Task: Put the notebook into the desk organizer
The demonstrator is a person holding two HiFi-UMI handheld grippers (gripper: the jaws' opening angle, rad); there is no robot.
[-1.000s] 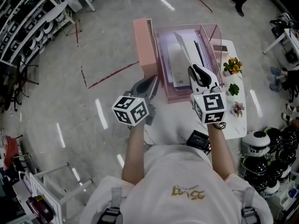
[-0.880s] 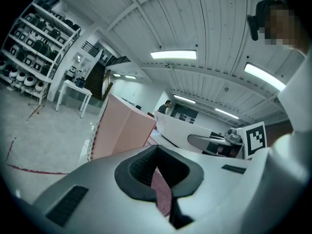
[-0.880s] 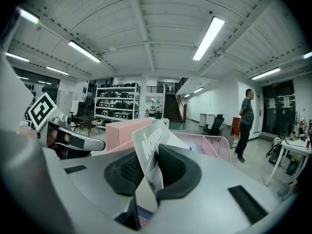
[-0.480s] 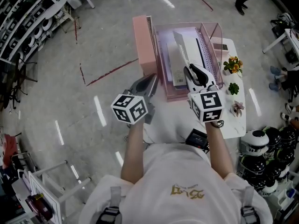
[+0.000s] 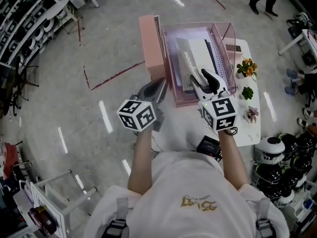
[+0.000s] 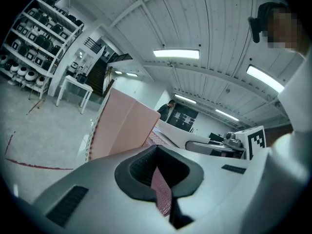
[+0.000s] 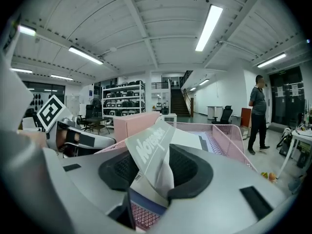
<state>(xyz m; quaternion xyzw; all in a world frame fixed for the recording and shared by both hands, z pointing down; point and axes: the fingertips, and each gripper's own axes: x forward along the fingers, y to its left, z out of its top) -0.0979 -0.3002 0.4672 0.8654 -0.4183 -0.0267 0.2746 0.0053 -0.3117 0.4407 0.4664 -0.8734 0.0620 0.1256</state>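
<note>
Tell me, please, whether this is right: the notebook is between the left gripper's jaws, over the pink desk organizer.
No: it is the right gripper that has the notebook between its jaws, which have just been opening, as the right gripper view shows. It is over the pink desk organizer.

Right gripper [image 5: 205,79] jaws just opening, notebook [image 5: 197,54] between them

White notebook [image 5: 196,58] rests in the pink mesh organizer [image 5: 170,74].
</note>
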